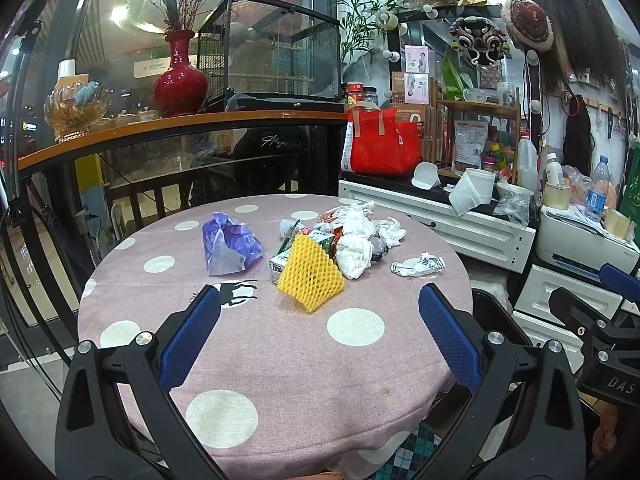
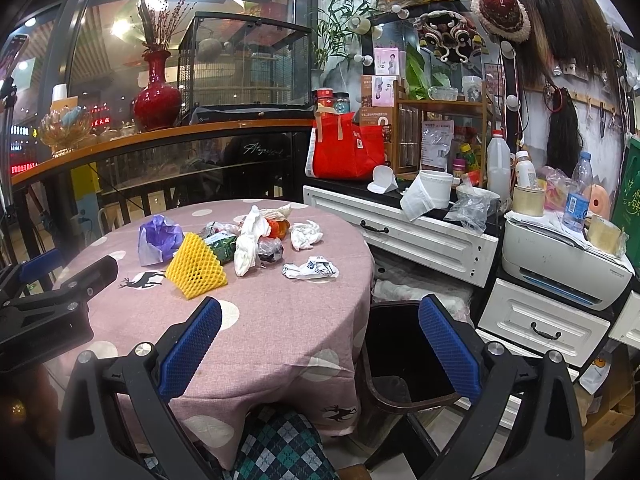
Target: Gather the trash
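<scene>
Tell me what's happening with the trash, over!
Left gripper open, empty. Right gripper open, empty. Trash pile on the table, yellow foam net nearest. Black bin beside the table, nothing in the way.

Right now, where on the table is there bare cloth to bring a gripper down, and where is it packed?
Bare cloth fills the near half of the table, between the yellow foam net and the near edge. A narrow gap lies between the purple bag and the net. Crowded: the tissue and wrapper heap behind the net, with a crumpled wrapper to its right.
</scene>
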`<state>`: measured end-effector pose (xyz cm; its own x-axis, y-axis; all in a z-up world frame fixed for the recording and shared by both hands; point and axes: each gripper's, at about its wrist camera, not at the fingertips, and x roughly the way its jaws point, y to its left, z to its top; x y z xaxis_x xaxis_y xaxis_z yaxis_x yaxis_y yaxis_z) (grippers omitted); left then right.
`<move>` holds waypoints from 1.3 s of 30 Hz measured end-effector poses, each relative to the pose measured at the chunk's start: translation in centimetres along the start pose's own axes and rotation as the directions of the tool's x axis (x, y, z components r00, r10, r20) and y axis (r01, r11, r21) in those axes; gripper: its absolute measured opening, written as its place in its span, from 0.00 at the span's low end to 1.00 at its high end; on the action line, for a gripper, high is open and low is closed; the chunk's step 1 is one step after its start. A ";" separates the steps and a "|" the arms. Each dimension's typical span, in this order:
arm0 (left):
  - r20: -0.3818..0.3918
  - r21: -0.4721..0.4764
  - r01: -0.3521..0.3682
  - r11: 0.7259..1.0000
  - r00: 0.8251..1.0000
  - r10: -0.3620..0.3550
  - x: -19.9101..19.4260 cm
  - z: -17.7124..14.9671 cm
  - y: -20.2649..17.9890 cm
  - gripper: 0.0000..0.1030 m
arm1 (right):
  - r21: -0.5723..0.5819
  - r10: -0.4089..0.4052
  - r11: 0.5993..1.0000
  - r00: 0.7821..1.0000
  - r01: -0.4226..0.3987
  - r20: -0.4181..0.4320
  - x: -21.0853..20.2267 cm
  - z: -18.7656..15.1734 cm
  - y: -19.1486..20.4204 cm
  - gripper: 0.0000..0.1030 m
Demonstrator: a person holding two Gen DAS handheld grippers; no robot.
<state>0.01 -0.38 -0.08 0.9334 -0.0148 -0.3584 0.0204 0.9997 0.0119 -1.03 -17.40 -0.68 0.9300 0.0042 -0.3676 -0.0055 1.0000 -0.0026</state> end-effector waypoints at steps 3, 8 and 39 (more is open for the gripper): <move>0.001 0.001 0.001 1.000 1.000 -0.001 0.0 0.0 0.0 0.95 | 0.000 0.000 1.000 1.000 0.000 0.001 0.0 0.1 -0.2 0.95; -0.007 0.003 0.000 1.000 1.000 0.000 0.2 -0.1 0.0 0.95 | 0.003 0.004 1.000 1.000 -0.003 -0.011 0.2 -0.2 0.0 0.95; -0.415 0.056 0.096 0.994 0.908 -0.064 19.7 0.9 3.7 0.95 | -0.080 0.151 0.975 0.881 -0.209 -0.449 22.6 1.9 -1.6 0.91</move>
<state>18.82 3.02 -6.24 0.6973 -0.0697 -0.7134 0.1293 0.9912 0.0295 20.65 -18.92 -7.20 0.6531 0.1532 -0.7416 -0.2289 0.9734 -0.0006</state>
